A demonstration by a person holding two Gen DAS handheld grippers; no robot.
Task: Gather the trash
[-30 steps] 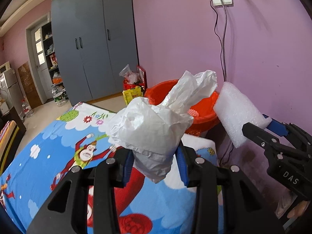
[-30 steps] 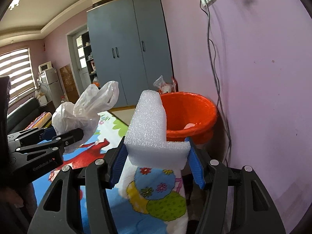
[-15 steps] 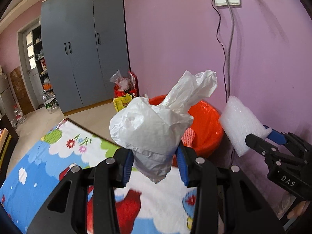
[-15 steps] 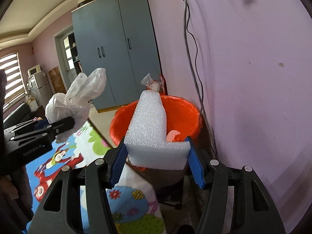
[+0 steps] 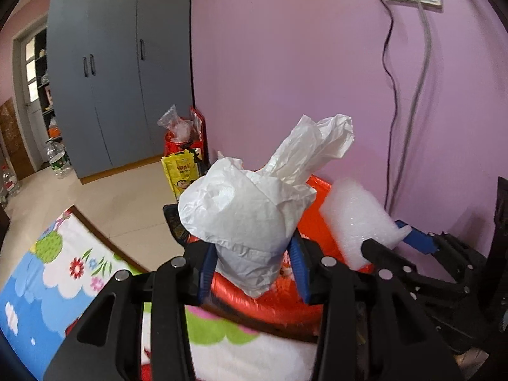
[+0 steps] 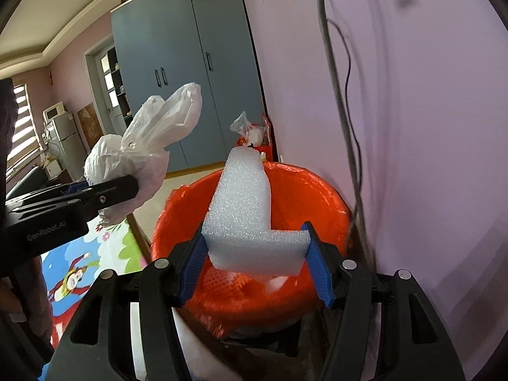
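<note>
1. Two loads: left gripper (image 5: 252, 268) pinches a crumpled white plastic bag (image 5: 250, 216); right gripper (image 6: 254, 262) clamps an L-shaped white foam block (image 6: 247, 219).
2. Centre both above the red plastic-lined bin (image 6: 304, 197) near the purple wall (image 6: 412, 127); release only once inside its rim.

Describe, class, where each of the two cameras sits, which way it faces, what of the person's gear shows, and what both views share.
Left wrist: on the left gripper, facing the purple wall; its jaws clamp a crumpled white plastic bag.
Right wrist: on the right gripper, looking down into the orange-red trash bin; its jaws clamp an L-shaped white foam block.
Shared: bin, bag, foam, grey wardrobe; each shows the other gripper.
</note>
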